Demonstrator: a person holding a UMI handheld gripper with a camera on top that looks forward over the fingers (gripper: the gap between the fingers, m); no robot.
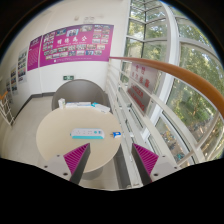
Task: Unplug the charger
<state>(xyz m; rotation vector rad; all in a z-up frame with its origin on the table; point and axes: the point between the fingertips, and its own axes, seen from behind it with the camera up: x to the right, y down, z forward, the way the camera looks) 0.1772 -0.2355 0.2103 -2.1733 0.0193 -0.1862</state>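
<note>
My gripper (111, 158) hangs released, its 2 pink-padded fingers (76, 157) spread wide and holding nothing. Just beyond them on the round table (55, 135) lies the power strip (91, 133), a flat pale bar, with what I take for the charger (117, 134), a small blue-tipped block, at its right end. I should come in low, centre the fingers on that block, clamp its sides and pull straight out. Table looks smooth and matte; glass wall (175, 75) on the right
</note>
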